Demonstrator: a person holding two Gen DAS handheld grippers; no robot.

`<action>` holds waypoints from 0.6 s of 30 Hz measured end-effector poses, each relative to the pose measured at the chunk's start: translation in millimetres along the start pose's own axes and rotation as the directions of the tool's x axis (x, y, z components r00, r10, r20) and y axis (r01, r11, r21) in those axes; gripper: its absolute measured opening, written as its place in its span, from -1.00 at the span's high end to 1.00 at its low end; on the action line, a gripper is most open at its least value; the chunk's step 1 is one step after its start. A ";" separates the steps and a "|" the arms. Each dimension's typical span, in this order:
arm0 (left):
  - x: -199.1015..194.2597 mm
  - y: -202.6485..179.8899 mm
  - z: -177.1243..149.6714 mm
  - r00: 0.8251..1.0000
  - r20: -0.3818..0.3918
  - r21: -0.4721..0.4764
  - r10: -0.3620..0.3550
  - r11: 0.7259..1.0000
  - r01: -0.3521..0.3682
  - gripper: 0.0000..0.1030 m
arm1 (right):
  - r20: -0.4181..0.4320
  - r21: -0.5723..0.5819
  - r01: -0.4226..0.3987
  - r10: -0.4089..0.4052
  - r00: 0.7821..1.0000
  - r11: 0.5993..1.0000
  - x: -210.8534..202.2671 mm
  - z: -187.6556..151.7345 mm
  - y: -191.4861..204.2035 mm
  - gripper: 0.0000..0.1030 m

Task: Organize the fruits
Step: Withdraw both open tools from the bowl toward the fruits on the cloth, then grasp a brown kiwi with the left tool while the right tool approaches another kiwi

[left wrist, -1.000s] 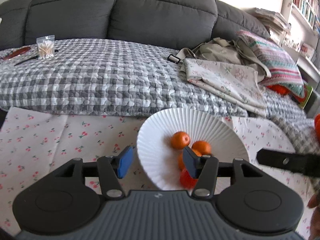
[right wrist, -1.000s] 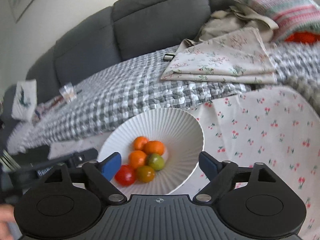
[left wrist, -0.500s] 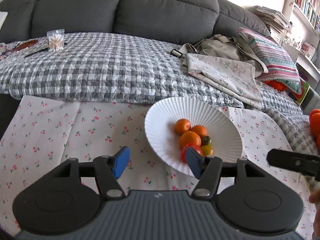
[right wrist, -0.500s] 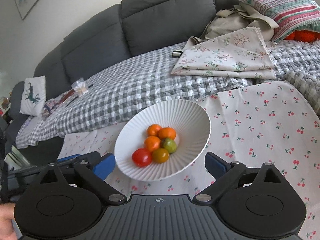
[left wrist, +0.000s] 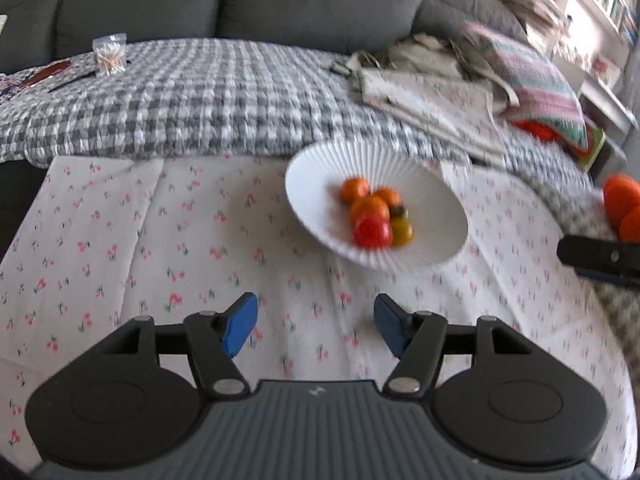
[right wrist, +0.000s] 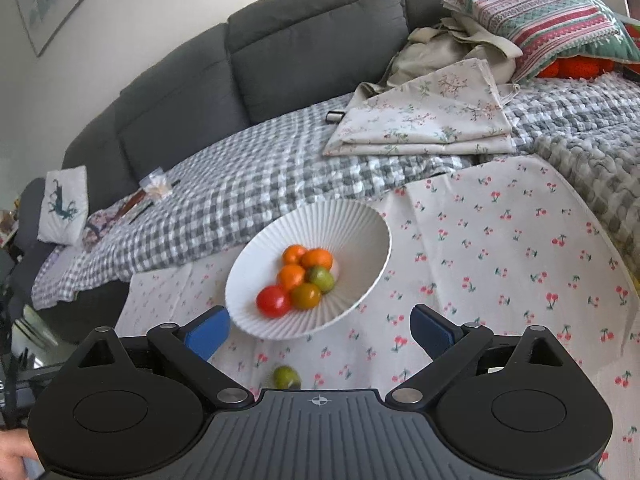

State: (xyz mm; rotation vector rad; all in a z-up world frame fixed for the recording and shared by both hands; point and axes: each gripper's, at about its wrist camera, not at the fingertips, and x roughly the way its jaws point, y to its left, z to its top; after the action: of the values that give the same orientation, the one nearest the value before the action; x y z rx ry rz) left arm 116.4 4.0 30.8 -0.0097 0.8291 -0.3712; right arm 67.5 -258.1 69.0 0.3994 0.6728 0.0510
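Note:
A white ribbed bowl stands on the cherry-print cloth and holds several fruits: oranges, a red tomato, a yellow-green tomato and a green fruit. A small green fruit lies on the cloth just in front of the bowl, below my right gripper. My left gripper is open and empty, short of the bowl. My right gripper is open and empty, near the bowl's front rim. More oranges show at the left wrist view's right edge.
The cherry-print cloth covers the table. Behind it is a grey sofa with a checked blanket, folded floral fabric, a striped pillow and a bag of cotton swabs. The right gripper's finger shows at right.
Both grippers have pulled back and up from the bowl, so it looks smaller and farther. The small green fruit on the cloth has come into the right wrist view.

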 end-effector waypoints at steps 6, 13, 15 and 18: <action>-1.8 -5.9 -33.8 0.995 -0.099 0.003 -0.025 1.000 0.026 -0.20 | -0.022 -0.076 0.034 -0.035 0.999 0.997 -11.6 -20.0 8.5 -0.91; 11.8 -12.4 -52.2 0.986 -0.165 0.043 -0.010 0.999 0.017 -0.04 | -0.097 -0.094 0.061 -0.071 0.993 0.994 -4.7 -35.0 11.1 -0.91; 17.8 -11.3 -54.4 0.981 -0.194 0.023 -0.027 0.999 0.032 0.06 | -0.116 -0.101 0.060 -0.072 0.991 0.993 -1.0 -38.2 13.3 -0.91; 22.4 -10.7 -56.4 0.978 -0.203 0.006 -0.040 0.999 0.042 0.19 | -0.140 -0.120 0.051 -0.068 0.988 0.991 3.7 -42.7 17.9 -0.91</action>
State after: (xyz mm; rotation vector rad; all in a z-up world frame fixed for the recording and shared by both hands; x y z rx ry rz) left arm 86.1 -5.7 -21.9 0.0213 1.0296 -0.4203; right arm 45.5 -226.2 43.2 0.2647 0.8199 0.0626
